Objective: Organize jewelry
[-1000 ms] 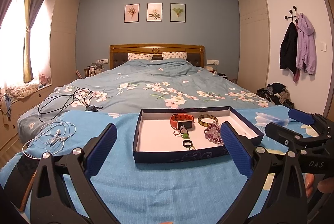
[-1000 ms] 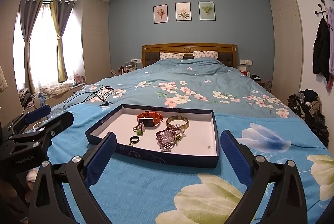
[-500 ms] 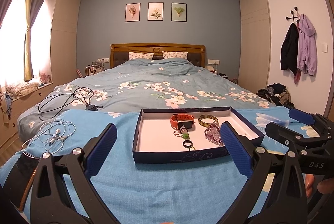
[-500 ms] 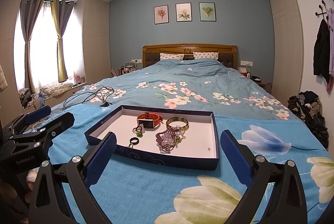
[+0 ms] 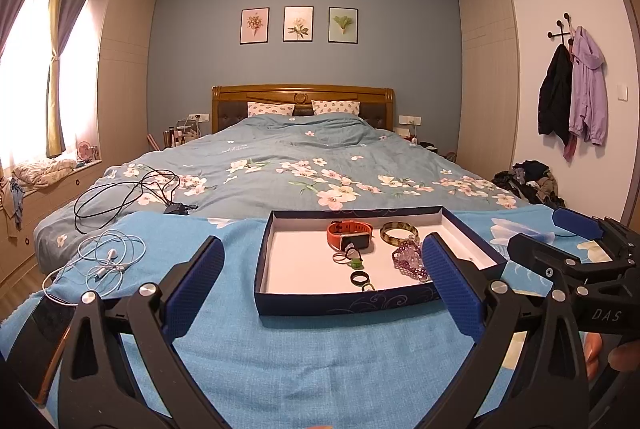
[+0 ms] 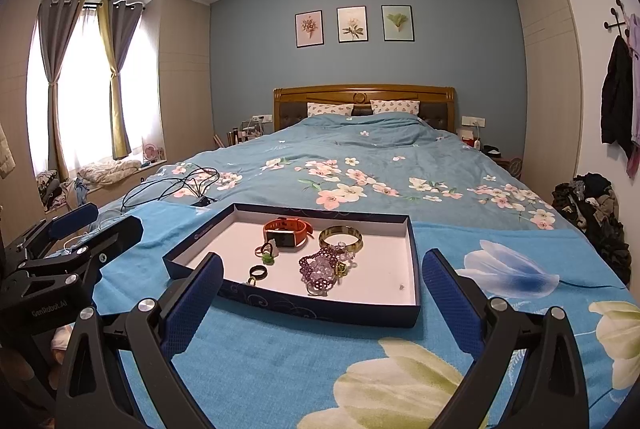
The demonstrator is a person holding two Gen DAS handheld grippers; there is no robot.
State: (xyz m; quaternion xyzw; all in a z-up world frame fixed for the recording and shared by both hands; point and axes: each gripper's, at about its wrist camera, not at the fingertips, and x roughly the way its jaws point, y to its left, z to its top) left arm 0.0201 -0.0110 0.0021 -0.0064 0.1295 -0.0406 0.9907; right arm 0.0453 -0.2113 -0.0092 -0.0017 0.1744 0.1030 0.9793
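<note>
Lower middle of both frames: navy tray (image 6: 320, 309) on the blue blanket (image 6: 280, 361), all the jewelry already inside it. Could be sorted and done, could be a heap waiting to be pulled apart, no telling from here.

Going left to right in the right view:
- two thin rings (image 6: 264, 250) plus a green bit (image 6: 269, 260), then a black ring (image 6: 258, 272) nearer the front wall. Tiny, hard, light, probably slippery; best pinched across the band.
- orange watch (image 6: 289, 230), strap looped shut, face toward the camera, long axis running left-right. Soft rubbery strap, easy hold across the band.
- purple beads (image 6: 320, 271) in a tangled pile, no real axis. Floppy, likely to drag neighbours along; better grabbed at a bunched strand.
- gold bangle (image 6: 341, 237) lying flat, upper right of the cluster. Stiff, smooth, so taken across the rim.

Left gripper (image 5: 322, 279) gaping wide, nothing between the pads, hovering short of the tray. Right gripper (image 6: 322, 285) same deal: spread wide, nothing held, front wall between its fingers.
</note>
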